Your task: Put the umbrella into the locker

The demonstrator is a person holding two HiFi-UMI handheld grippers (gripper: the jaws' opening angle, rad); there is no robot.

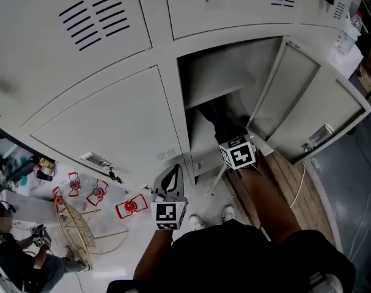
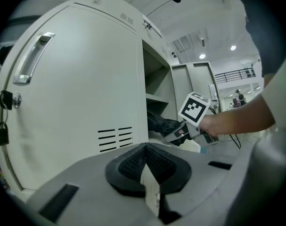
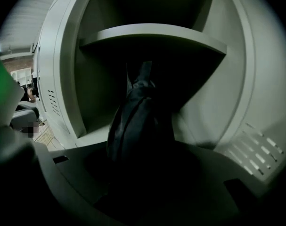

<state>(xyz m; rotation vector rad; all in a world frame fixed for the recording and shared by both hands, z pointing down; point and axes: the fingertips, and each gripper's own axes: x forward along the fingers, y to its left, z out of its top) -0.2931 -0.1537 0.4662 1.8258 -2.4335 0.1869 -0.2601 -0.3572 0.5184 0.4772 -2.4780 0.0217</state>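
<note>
The folded black umbrella (image 1: 217,116) sticks tip-first into the open locker compartment (image 1: 234,72), below its inner shelf (image 3: 152,36). My right gripper (image 1: 232,136) is shut on the umbrella's rear part at the compartment's mouth, its marker cube just behind. In the right gripper view the dark umbrella (image 3: 133,121) fills the space between the jaws and points under the shelf. My left gripper (image 1: 171,177) hangs lower left, in front of the closed neighbouring door, shut with its pads (image 2: 133,163) pressed together and nothing held. From it I see the right gripper (image 2: 178,132) and the umbrella (image 2: 159,123).
The compartment's door (image 1: 313,102) stands swung open to the right. Closed locker doors (image 1: 118,127) surround it; one bears a handle and padlock (image 2: 1,126). On the floor at lower left are a seated person (image 1: 14,255), a wire chair (image 1: 75,231) and red-and-white objects (image 1: 130,207). A cable (image 1: 301,188) crosses wooden planks.
</note>
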